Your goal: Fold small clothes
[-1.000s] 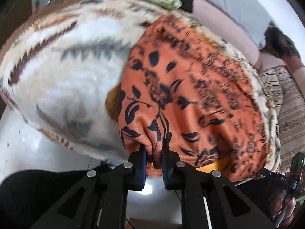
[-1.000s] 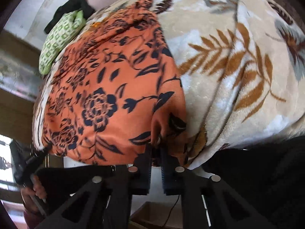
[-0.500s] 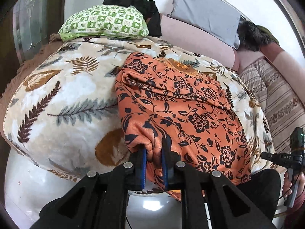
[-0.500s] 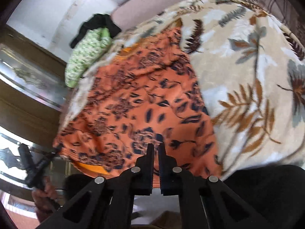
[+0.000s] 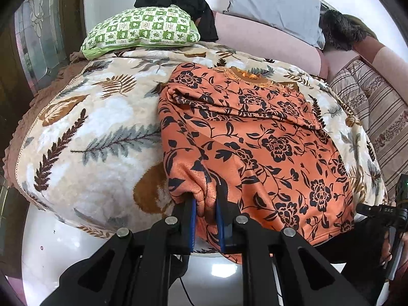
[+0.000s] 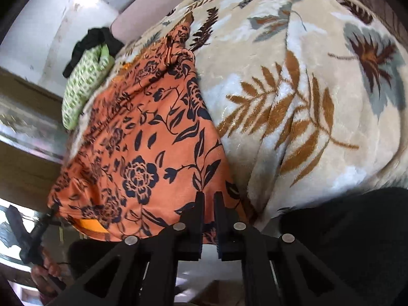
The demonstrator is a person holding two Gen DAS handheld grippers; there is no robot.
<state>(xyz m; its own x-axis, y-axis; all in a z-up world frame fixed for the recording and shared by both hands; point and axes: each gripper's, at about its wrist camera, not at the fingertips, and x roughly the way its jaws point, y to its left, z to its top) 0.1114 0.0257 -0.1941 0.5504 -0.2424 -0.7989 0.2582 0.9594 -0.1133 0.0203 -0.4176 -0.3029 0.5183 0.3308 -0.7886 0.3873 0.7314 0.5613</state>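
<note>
An orange garment with dark blue flowers (image 5: 257, 137) lies spread on a leaf-patterned blanket (image 5: 84, 132); its hem hangs over the near edge. My left gripper (image 5: 206, 209) is shut on the garment's near left corner, with cloth bunched between the blue pads. In the right wrist view the same garment (image 6: 142, 158) lies to the left and the blanket (image 6: 306, 81) to the right. My right gripper (image 6: 208, 204) is over the garment's near right corner, its jaws nearly together; no cloth shows bunched between them.
A green checked pillow (image 5: 142, 30) with a black cloth (image 5: 183, 2) lies at the far edge. A grey cushion (image 5: 275, 7) and striped bedding (image 5: 374, 112) are at the back right. White floor (image 5: 76, 250) lies below the blanket's edge.
Both grippers have pulled back from close over the garment, so the whole garment now shows flat. The right gripper no longer shows cloth bunched between its jaws; the left still holds its corner.
</note>
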